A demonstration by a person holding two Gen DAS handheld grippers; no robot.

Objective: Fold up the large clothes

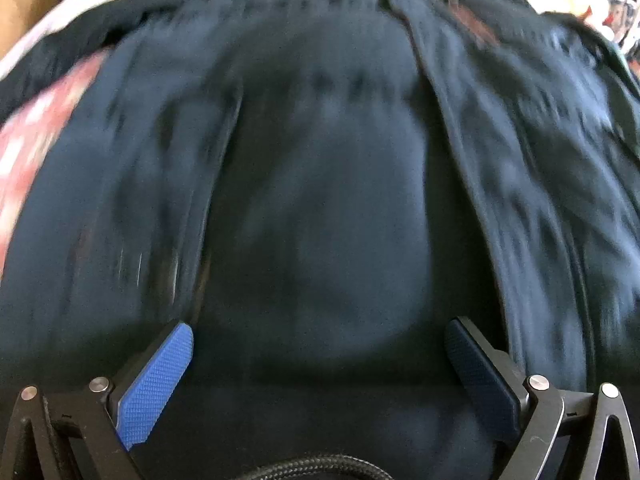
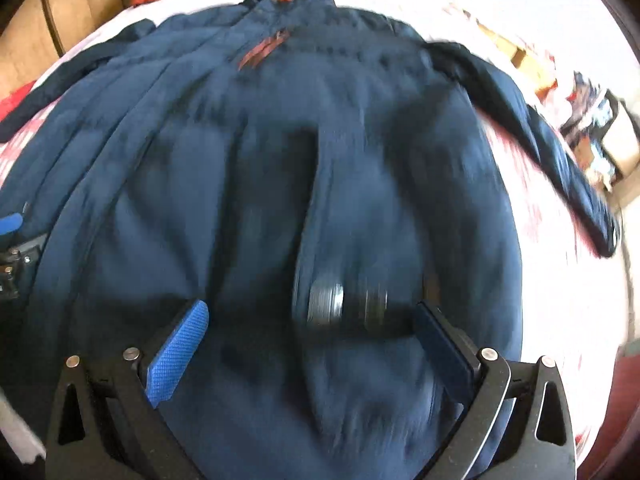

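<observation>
Open right tool (image 2: pixel 310 330) over navy jacket (image 2: pixel 280 152)

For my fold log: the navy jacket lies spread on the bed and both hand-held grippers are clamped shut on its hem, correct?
Not quite. The navy jacket lies spread on the bed, but both wrist views show the left hand-held gripper and right hand-held gripper open, clamping nothing.

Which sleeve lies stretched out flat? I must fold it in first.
The jacket's far-right sleeve, lying straight across the bedding; the left sleeve stays bunched alongside the body.

The jacket (image 2: pixel 260 184) was dark navy, with a rust-brown patch (image 2: pixel 262 51) near its collar. Beneath the jacket, the bedcover (image 2: pixel 536 216) was white and red-pink patterned. Gripper pads (image 2: pixel 178 354) were bright blue.
</observation>
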